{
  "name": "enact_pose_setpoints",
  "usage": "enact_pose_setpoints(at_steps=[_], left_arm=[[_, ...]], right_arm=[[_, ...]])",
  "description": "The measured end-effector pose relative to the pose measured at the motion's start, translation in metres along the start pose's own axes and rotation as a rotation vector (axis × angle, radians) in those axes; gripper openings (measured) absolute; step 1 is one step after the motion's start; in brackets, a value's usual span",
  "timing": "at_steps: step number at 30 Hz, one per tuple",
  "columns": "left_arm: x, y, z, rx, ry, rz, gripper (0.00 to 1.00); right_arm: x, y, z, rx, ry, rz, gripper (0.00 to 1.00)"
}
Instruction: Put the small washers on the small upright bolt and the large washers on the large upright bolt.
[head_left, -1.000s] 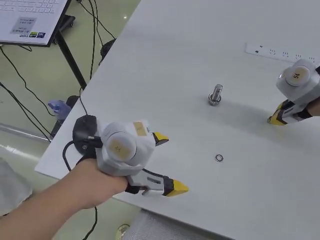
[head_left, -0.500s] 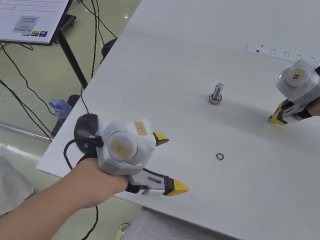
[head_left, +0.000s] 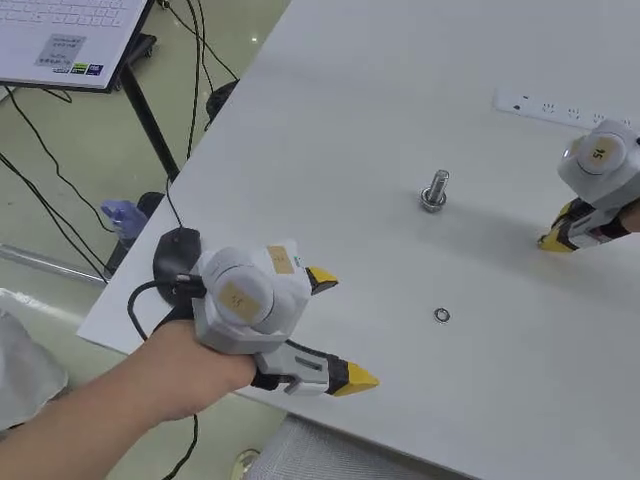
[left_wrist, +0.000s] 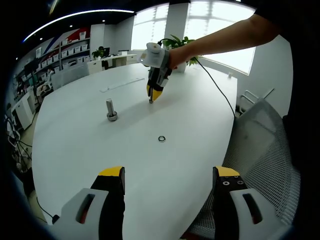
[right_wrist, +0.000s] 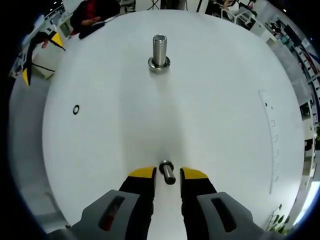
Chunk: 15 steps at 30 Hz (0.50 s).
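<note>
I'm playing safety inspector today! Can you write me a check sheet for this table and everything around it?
Surface: smooth white table.
Job's things: large silver upright bolt; small silver upright bolt; one small silver ring washer lying loose between the two claws.
Clutter: white power strip at the far edge.
Grippers: left claw open, over the near edge; right claw straddles the small bolt, grip unclear.
Cables: black cables trailing on the floor.
Surroundings: white laptop on a black stand.

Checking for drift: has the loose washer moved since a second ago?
No. The washer keeps its place below the big bolt; only the camera shifted.
</note>
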<state>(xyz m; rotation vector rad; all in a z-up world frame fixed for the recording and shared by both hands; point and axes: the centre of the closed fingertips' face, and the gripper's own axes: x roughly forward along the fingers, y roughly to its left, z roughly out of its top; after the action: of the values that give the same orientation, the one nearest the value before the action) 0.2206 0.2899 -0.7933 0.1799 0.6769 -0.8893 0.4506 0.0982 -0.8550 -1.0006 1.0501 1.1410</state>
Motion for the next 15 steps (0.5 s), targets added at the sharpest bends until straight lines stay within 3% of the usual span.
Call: enact_pose_setpoints(at_steps=[15], left_arm=[[-0.011,-0.001,0.004,0.018,-0.010,0.002,0.71]], right_arm=[[-0.026,0.005,0.025,-0.054,-0.036,-0.020,0.25]])
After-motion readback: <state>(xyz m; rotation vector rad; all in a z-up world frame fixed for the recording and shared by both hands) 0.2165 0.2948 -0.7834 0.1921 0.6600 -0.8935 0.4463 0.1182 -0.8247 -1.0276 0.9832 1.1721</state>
